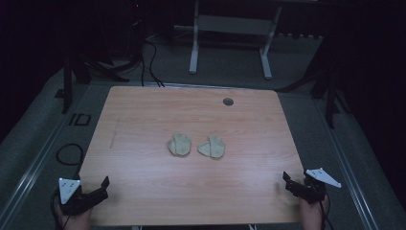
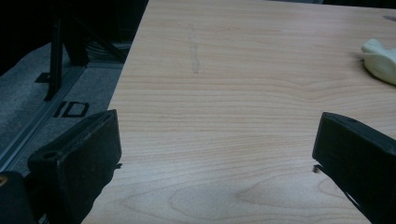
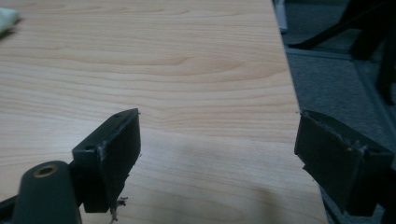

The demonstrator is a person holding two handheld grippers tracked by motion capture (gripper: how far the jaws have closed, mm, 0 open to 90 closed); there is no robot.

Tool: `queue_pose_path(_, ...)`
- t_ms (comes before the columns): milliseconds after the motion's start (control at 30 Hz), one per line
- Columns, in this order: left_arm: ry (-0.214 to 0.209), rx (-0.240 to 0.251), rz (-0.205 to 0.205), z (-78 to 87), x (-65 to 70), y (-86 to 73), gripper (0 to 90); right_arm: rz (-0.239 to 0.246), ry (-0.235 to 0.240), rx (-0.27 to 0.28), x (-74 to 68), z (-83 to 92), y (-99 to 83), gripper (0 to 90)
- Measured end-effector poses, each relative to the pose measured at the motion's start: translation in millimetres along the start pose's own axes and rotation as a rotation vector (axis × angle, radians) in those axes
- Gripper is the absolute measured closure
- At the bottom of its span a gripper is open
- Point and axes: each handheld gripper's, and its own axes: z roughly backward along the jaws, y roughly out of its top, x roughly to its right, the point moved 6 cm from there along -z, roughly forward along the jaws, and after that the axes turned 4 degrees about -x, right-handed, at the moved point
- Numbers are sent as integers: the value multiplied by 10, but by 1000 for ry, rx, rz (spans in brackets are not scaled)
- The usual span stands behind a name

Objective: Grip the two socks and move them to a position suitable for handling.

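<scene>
Two pale, lumpy pieces lie side by side at the middle of the wooden table: the left lump and the right lump, close to each other but apart, each creased on top like a folded or pinched mass of dough or putty. From the left gripper, at the table's near left corner, they sit at about 1 o'clock; from the right gripper, at the near right corner, at about 11 o'clock. Both are well away from the lumps. In each gripper view the black jaws stand wide with only bare wood between them; the left lump peeks in at the far right edge of the left gripper view.

The lumps look soft and light, likely to dent or squash under a hard pinch and perhaps to cling a little to the pads. They should not be fragile in the breaking sense, but they will keep whatever shape the jaws press into them. A gentle closing across the thicker, rounded body, low near the table, seems safer than nipping a thin folded edge, which could tear or stretch
</scene>
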Motion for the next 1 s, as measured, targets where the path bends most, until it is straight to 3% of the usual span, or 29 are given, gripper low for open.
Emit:
queue_pose_path(167, 15, 16, 8, -11, 27, 32, 13, 36, 45, -56, -36, 9, 15, 152)
queue_pose_path(267, 7, 16, -13, -36, 86, 51, 14, 52, 74, -99, -74, -16, -1, 151)
queue_pose_path(400, -32, 37, -31, -24, 184, 84, 13, 50, 126, -139, -160, -37, 12, 150)
queue_pose_path(500, -80, 63, -1, 13, 259, 130, 13, 47, 173, -145, -239, -50, 47, 149)
queue_pose_path(567, -121, 34, 17, 28, 316, 140, 14, 46, 205, -150, -307, -63, 77, 148)
queue_pose_path(667, -129, -26, -34, 19, 412, 108, 14, 71, 206, -157, -436, -109, 125, 142)
queue_pose_path(700, -143, -32, -51, 19, 450, 99, 14, 77, 226, -153, -483, -120, 139, 139)
queue_pose_path(800, -204, -66, -48, 2, 540, 70, 14, 93, 273, -160, -615, -163, 171, 140)
queue_pose_path(833, -222, -72, -40, -2, 563, 62, 14, 107, 287, -167, -660, -176, 178, 140)
queue_pose_path(1000, -233, -74, -45, -7, 597, 58, 14, 153, 317, -187, -842, -267, 230, 158)
